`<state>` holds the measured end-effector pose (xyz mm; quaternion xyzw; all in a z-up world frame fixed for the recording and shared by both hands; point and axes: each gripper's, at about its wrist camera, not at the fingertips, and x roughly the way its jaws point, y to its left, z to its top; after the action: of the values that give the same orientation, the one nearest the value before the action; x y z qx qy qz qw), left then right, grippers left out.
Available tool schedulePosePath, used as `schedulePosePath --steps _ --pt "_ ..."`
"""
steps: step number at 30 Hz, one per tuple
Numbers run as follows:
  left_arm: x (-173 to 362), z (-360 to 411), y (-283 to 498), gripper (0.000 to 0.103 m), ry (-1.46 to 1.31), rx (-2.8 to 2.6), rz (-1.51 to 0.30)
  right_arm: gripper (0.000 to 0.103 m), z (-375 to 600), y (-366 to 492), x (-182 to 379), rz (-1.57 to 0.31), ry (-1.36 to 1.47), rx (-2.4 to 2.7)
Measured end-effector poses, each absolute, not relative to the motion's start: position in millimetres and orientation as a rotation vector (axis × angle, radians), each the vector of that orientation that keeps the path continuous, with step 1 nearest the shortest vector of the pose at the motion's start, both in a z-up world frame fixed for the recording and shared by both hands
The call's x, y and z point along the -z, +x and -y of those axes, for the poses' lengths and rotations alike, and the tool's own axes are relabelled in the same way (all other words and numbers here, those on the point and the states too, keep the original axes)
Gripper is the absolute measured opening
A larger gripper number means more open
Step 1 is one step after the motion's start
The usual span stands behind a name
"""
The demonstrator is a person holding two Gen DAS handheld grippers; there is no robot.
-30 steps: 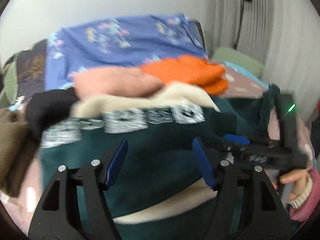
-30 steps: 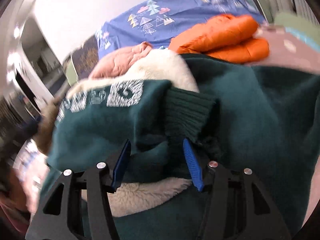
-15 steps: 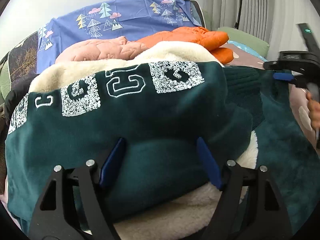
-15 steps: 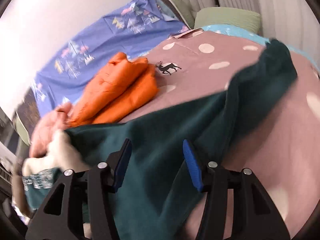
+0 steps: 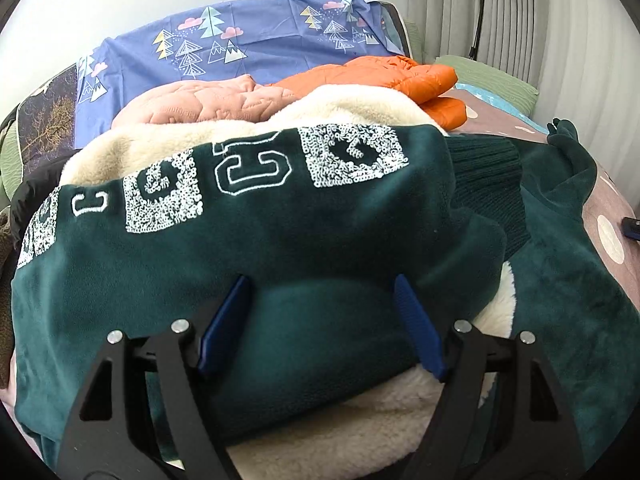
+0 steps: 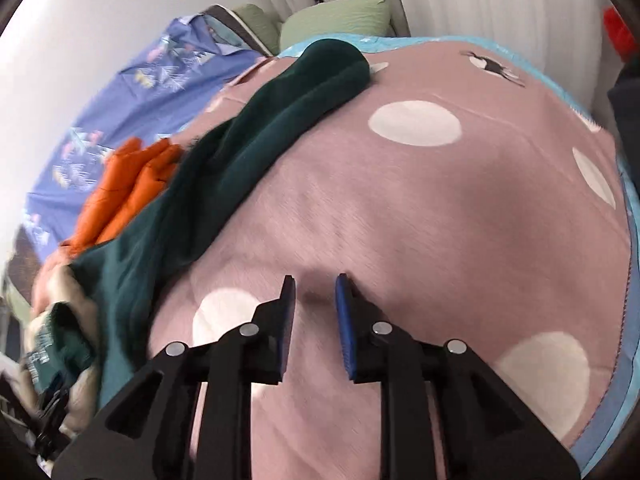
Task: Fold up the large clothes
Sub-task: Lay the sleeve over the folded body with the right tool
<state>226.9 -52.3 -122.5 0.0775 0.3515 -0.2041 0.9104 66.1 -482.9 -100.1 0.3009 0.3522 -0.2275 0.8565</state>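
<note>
A dark green fleece-lined sweatshirt (image 5: 280, 240) with white letter patches lies bunched on the bed, its cream lining (image 5: 360, 440) showing below. My left gripper (image 5: 320, 320) is open, its blue fingers spread over the green body, with nothing pinched. In the right wrist view a green sleeve (image 6: 248, 132) trails across the pink spotted blanket (image 6: 440, 208). My right gripper (image 6: 315, 312) is over bare blanket, right of the sweatshirt, with a narrow gap between its fingers and nothing held.
An orange puffer jacket (image 5: 384, 76) and a pink quilted jacket (image 5: 200, 100) lie behind the sweatshirt. A blue tree-print sheet (image 5: 240, 44) covers the back. Green pillows (image 6: 336, 20) sit by the curtain. Dark clothes (image 5: 32, 196) lie at the left.
My right gripper has swung right, off the green sweatshirt to bare blanket, and its fingers have narrowed. My left gripper has settled over the sweatshirt body, still open.
</note>
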Motion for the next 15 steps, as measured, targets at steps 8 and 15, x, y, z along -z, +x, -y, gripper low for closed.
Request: schedulePosePath --steps 8,15 --pt "122 52 227 0.077 0.160 0.421 -0.725 0.077 459 172 24 -0.709 0.237 0.579" --pt "119 50 229 0.077 0.152 0.426 -0.726 0.077 487 300 82 -1.038 0.055 0.863"
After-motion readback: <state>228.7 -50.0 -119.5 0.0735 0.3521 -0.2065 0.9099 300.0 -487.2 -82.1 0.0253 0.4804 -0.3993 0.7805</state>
